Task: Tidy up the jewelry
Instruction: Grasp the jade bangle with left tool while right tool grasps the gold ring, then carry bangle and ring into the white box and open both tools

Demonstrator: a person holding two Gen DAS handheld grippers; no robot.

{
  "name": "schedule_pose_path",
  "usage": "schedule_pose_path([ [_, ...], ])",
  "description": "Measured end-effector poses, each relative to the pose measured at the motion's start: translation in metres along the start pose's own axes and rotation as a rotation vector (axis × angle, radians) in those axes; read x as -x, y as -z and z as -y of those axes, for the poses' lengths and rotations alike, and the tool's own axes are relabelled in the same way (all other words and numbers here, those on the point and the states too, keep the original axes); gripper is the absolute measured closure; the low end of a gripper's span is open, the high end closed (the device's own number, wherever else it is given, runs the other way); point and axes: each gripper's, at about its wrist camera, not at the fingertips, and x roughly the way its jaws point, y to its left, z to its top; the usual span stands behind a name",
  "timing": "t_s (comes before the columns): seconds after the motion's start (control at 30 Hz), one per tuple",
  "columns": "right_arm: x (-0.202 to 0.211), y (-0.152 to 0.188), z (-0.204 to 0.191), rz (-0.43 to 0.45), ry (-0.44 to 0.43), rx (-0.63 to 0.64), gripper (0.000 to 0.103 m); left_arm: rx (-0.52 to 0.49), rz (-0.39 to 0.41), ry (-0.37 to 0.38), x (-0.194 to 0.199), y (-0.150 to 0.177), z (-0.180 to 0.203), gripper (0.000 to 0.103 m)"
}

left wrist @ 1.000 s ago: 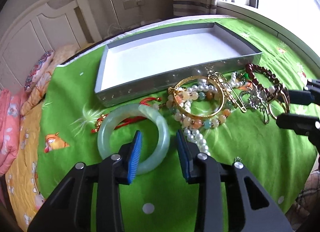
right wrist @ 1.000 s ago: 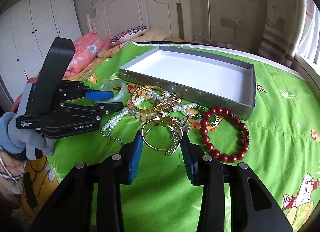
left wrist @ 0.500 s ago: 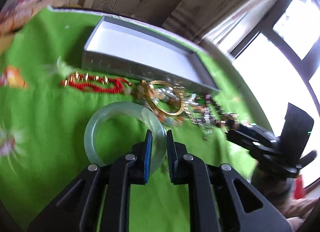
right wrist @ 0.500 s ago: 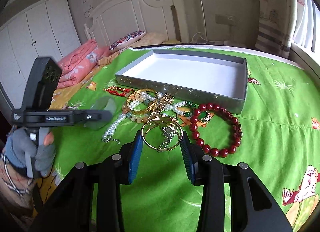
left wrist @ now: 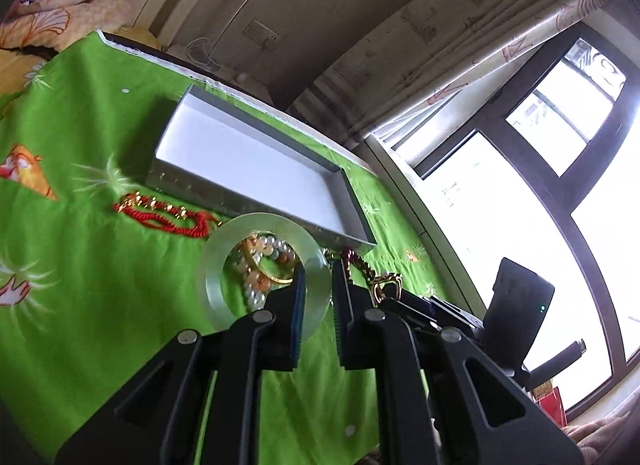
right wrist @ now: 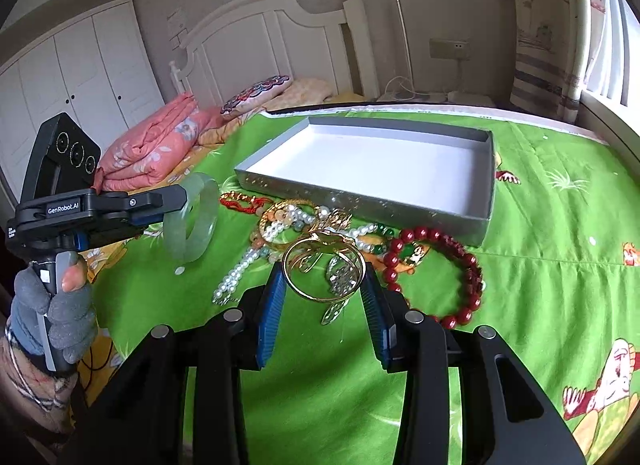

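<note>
On the green bedspread (right wrist: 540, 225), the grey tray (right wrist: 362, 196) lies empty at twelve o'clock. I've got my left gripper (left wrist: 318, 285) clamped on the jade bangle (left wrist: 216, 261), lifted clear. My right gripper (right wrist: 323, 297) stands wide around the gold bangle (right wrist: 298, 288). Next, I judge: carry jade over the rim, release gently.
</note>
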Motion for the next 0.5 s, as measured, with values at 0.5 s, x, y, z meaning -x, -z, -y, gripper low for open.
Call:
schedule_pose_path([
  [0.5,-0.031,-0.051,0.034,0.021,0.101,-0.036,0.064,0.028,0.076,-0.058,-0.037,-0.079,0.007,0.091],
])
